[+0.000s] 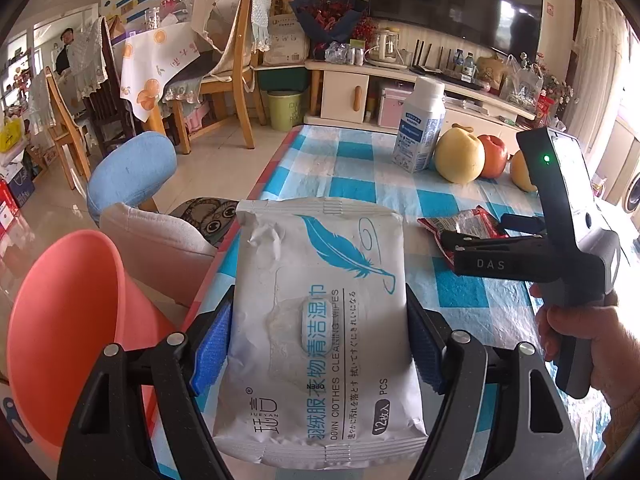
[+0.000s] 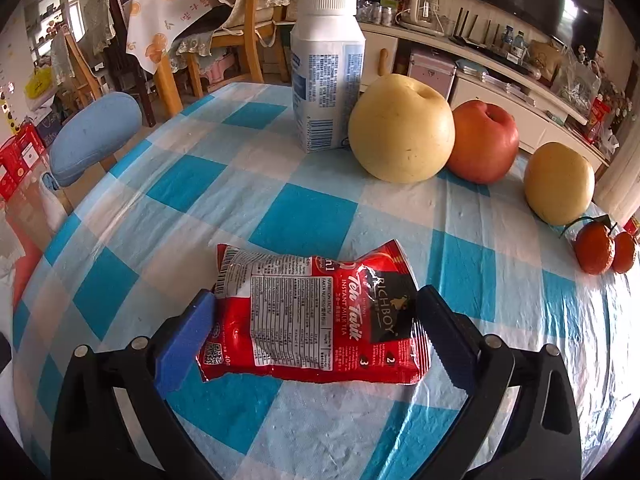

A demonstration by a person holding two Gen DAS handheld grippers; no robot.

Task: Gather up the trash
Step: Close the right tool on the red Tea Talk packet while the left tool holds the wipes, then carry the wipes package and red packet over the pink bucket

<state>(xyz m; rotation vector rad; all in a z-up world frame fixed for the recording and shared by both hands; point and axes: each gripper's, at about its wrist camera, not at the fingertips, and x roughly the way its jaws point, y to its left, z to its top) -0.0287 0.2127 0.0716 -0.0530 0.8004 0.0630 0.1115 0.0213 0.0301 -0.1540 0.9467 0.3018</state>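
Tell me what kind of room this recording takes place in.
Most likely a home living and dining room: a wall television above a low cabinet, wooden dining chairs, and a checked tablecloth with fruit.

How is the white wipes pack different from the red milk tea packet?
The white wipes pack is white with a blue feather; the red milk tea packet is red with black and white print. The wipes pack is clamped between the left gripper pads, beside the pink bin; the tea packet lies on the checked tablecloth between the right gripper pads, which look not yet closed. The tea packet is crumpled. Both are soft, flat packets.
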